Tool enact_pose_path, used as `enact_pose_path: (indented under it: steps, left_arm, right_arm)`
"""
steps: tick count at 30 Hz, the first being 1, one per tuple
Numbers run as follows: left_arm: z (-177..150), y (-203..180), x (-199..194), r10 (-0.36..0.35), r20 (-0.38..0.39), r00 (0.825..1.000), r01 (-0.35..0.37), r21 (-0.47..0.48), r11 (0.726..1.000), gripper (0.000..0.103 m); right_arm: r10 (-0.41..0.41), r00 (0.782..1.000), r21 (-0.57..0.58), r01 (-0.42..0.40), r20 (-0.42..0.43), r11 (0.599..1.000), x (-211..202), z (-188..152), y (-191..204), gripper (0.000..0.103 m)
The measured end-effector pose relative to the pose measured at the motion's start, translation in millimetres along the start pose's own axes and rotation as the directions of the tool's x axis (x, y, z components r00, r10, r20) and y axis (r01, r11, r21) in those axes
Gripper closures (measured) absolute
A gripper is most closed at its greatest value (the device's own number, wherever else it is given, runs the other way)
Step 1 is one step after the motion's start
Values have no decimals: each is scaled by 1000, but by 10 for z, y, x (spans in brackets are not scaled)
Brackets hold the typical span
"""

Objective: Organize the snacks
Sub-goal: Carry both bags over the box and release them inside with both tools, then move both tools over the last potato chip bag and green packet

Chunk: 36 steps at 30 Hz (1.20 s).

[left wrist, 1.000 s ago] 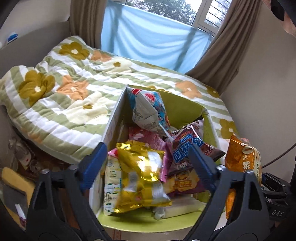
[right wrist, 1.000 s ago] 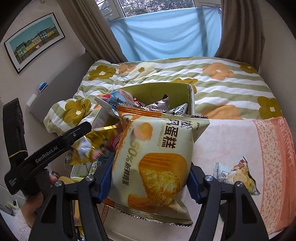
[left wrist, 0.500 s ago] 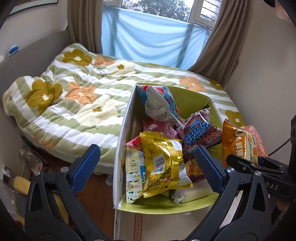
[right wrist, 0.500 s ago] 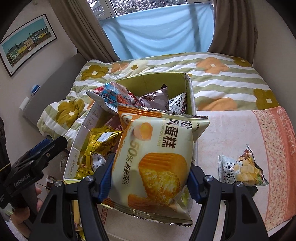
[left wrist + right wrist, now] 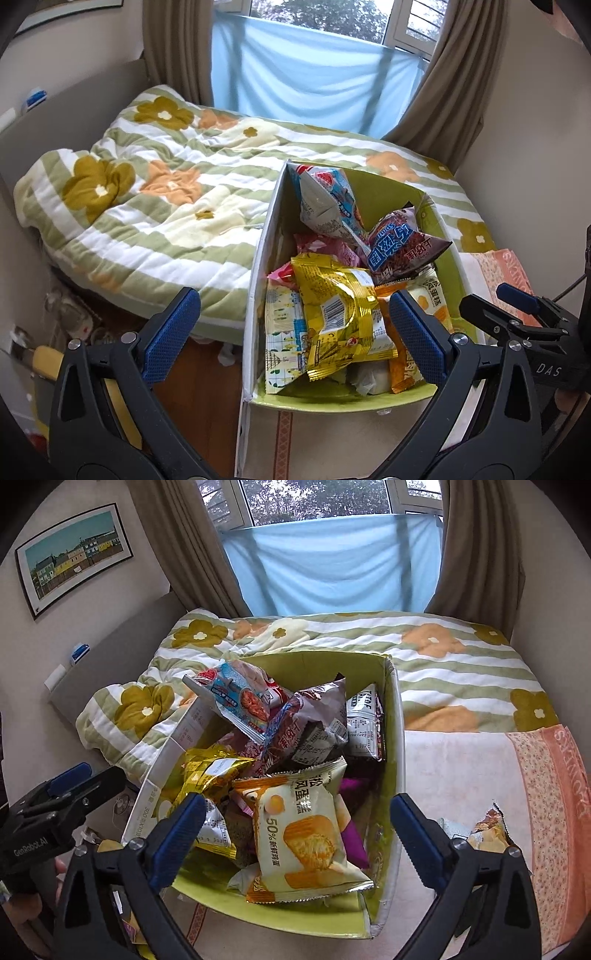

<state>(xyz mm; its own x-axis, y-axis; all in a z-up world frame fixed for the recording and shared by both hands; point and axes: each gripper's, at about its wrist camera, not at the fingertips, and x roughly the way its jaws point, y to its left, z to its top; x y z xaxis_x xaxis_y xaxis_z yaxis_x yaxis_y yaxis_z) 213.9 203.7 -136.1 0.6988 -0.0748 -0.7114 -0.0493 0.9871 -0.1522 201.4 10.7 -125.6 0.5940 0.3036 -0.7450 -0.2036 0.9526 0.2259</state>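
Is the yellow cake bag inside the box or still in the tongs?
Inside the box. The cake bag lies on the snack pile in the green box, and the right tongs are opening, their pads clear of it.

Cake packet point(image 5: 308, 834) now loose in box point(image 5: 391, 775), right gripper point(image 5: 297, 829) fingers opening.
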Motion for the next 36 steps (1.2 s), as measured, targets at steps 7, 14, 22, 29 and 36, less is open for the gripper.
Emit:
enact_pose_path:
  steps: [7, 14, 22, 29, 36]
  left_arm:
    - [-2, -58, -75, -13, -1, 1000, 13, 5, 1000, 2]
    - [60, -242, -172, -54, 15, 998, 53, 55, 997, 2]
    - [109, -682, -127, -170, -17, 985, 171, 146, 974, 2]
    - [140, -1347, -60, -226, -62, 972, 234, 292, 927, 2]
    - [139, -2190, 148, -234, -159, 959, 282, 471, 836, 2]
  right_arm:
    - [-11, 1000, 38, 11, -4, 999, -213, -33, -232, 4]
    - [-72, 997, 70, 70, 23, 995, -547, -9, -530, 4]
    - [-198, 979, 127, 193, 35, 973, -990, -103, -974, 4]
    - [-254, 967, 111, 252, 9, 961, -1199, -278, -1326, 4]
    - [-233, 970, 10, 234, -64, 972, -1133, -500, -1643, 4]
